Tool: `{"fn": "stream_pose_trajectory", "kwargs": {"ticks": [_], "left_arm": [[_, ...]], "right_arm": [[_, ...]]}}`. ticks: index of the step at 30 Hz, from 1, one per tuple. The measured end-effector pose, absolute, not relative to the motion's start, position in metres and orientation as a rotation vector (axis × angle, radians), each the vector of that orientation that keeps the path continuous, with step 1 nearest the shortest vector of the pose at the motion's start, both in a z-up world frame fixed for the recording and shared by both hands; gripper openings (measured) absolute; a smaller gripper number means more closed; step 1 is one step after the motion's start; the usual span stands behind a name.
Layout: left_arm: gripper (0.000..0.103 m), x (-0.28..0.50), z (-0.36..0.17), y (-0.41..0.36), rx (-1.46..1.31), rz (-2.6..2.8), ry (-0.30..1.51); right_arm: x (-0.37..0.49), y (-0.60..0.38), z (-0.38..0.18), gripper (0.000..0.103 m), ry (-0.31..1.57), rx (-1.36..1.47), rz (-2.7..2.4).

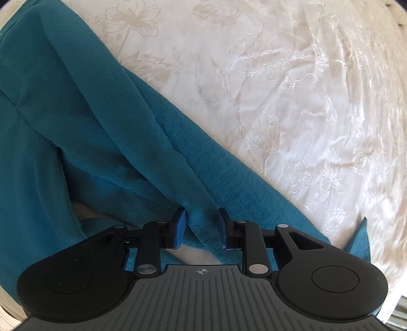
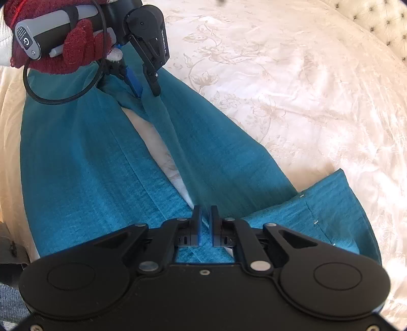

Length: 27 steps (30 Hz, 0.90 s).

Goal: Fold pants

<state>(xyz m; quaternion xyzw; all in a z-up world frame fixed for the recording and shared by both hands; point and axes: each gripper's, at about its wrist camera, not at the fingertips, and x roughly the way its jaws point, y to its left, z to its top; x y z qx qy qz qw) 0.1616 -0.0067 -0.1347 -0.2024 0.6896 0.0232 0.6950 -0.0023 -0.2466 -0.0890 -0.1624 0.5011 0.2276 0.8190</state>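
Teal pants (image 1: 76,122) lie spread on a cream floral bedspread (image 1: 292,89). In the left wrist view my left gripper (image 1: 202,224) has its jaws apart, with a ridge of the teal fabric running between the blue pads, not pinched. In the right wrist view the pants (image 2: 84,165) show two legs with a gap of bedspread between them. My right gripper (image 2: 206,221) is nearly closed on a thin edge of the inner leg fabric. The left gripper (image 2: 146,86) also shows at the top, held by a red-gloved hand (image 2: 76,48), its fingers straddling a fabric fold.
The bedspread (image 2: 292,89) stretches to the right of the pants. A tufted cream headboard (image 2: 376,23) stands at the far upper right. A black cable (image 2: 51,99) loops from the left gripper's handle. Dark items (image 2: 10,249) sit at the bed's left edge.
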Motion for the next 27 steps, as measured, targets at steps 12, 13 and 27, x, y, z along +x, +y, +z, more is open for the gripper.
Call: {"fn": "stream_pose_trajectory", "kwargs": {"ticks": [12, 13, 27], "left_arm": [[0.004, 0.146, -0.154, 0.005, -0.481, 0.058, 1.486], [0.004, 0.142, -0.153, 0.007, -0.475, 0.060, 1.478], [0.004, 0.117, -0.144, 0.009, -0.407, 0.006, 1.431]], "right_arm": [[-0.017, -0.253, -0.083, 0.012, 1.081, -0.220, 0.382], [-0.015, -0.259, -0.083, 0.018, 1.083, -0.159, 0.331], [0.091, -0.326, -0.108, 0.059, 1.111, 0.199, -0.233]]}}
